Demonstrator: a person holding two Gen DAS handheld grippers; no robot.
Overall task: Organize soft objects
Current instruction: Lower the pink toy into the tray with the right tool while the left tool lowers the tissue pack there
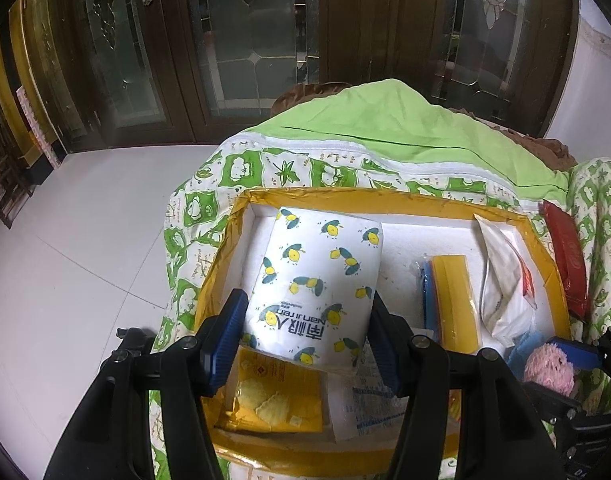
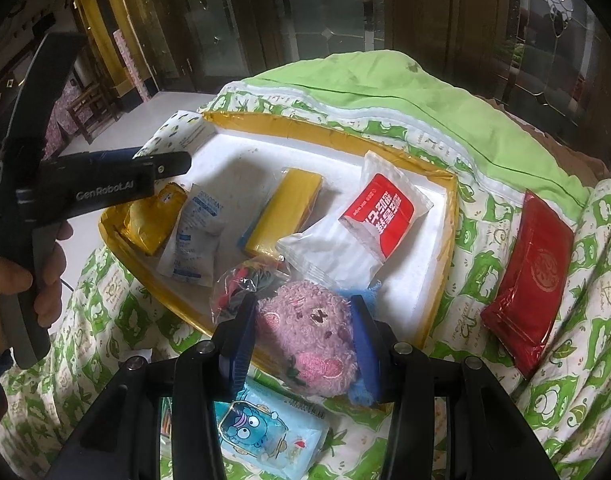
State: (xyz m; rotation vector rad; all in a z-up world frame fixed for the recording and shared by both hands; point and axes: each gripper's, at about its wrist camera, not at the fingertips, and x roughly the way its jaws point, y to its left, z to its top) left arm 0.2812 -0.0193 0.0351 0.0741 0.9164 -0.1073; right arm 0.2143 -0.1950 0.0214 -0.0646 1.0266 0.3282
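My left gripper [image 1: 305, 332] is shut on a white tissue pack with yellow-and-green bee prints [image 1: 317, 280], held over the left part of the yellow-rimmed white tray [image 1: 225, 248]. My right gripper [image 2: 301, 344] is shut on a pink plush toy [image 2: 309, 332] at the tray's near edge [image 2: 153, 276]. The plush also shows in the left wrist view [image 1: 547, 366]. The left gripper shows from the side in the right wrist view [image 2: 161, 164], with the tissue pack [image 2: 181, 132] beyond it.
In the tray lie a yellow sponge block [image 2: 281, 208], a white-and-red packet [image 2: 357, 224], a white desiccant sachet [image 2: 193, 236], a gold packet [image 2: 149, 220] and a clear bag [image 2: 245, 280]. A red pack [image 2: 529, 276] and a blue cartoon pack [image 2: 261, 436] lie on the green quilt [image 2: 385, 92].
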